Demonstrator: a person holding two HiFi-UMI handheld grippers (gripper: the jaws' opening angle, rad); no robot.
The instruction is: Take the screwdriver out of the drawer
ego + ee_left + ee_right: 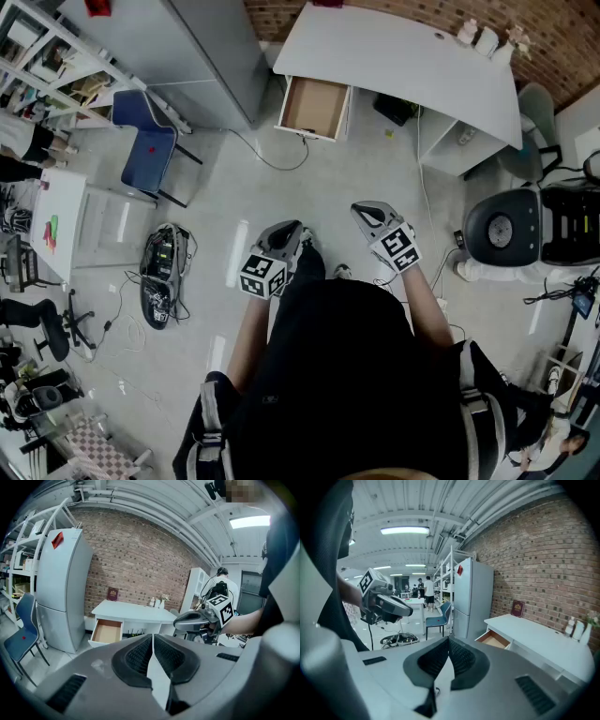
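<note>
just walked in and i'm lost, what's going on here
A person stands on the open floor, some way back from the white desk, with a gripper in each hand. The left gripper and right gripper both have their jaws together with nothing between them. The desk's drawer is pulled open, and no screwdriver can be made out in it from here.
</note>
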